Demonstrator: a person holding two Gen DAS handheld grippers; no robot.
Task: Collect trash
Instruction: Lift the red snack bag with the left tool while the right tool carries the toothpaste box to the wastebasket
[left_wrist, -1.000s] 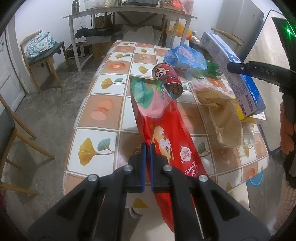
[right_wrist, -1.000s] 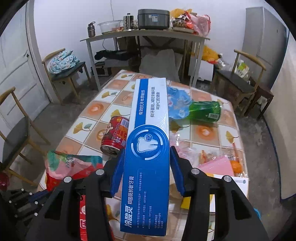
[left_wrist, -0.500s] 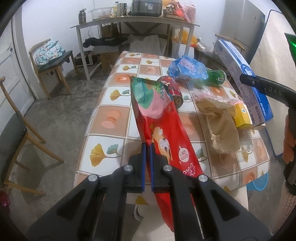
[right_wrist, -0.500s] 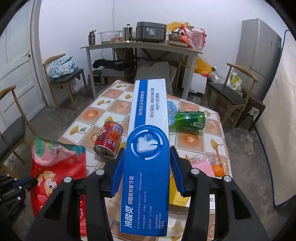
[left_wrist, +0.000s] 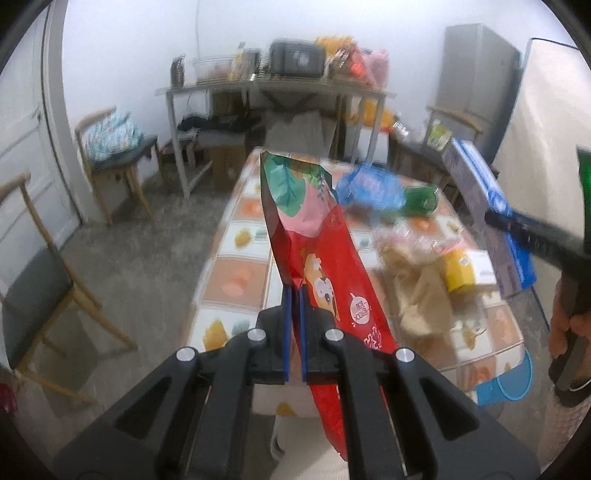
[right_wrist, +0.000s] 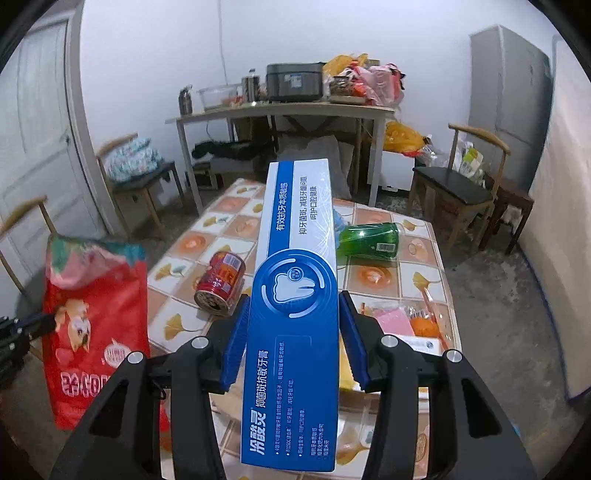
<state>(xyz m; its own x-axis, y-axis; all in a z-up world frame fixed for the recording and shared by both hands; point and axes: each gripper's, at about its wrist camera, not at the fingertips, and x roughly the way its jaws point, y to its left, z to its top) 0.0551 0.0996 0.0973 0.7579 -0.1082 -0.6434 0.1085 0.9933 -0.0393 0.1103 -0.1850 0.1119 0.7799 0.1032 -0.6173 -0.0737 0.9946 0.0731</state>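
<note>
Pinching the edge of a tall red foil snack bag (left_wrist: 325, 266) with a pink and green top, the left gripper (left_wrist: 294, 295) is seen with its blue pads pressed together on the thin foil. The bag is held upright and hangs clear of the tiled-pattern tablecloth of the dining table (left_wrist: 236, 284), partly beyond its near left edge in the right wrist view, where the same bag (right_wrist: 96, 325) appears at the left.

A long blue and white toothpaste carton (right_wrist: 295, 314) is clamped between the blue pads of the right gripper (right_wrist: 295, 332), one pad on each long side, with the carton pointing forward above the table (right_wrist: 406, 280). In the left wrist view this carton (left_wrist: 487, 214) is visible at the right, with a hand (left_wrist: 569, 325) wrapped around the gripper's handle.

On the table a red drink can (right_wrist: 220, 284) lies on its side, its open end facing the camera. A green plastic bottle (right_wrist: 369, 240) lies on its side farther back, just right of the carton. A crumpled blue plastic wrapper (left_wrist: 369, 186) lies beside the bottle (left_wrist: 421, 199). A crumpled brown paper bag (left_wrist: 421, 295) and a yellow packet (left_wrist: 458, 269) lie nearer the right edge, close to each other. A pink packet (right_wrist: 393, 321) lies close to the right pad.
</note>
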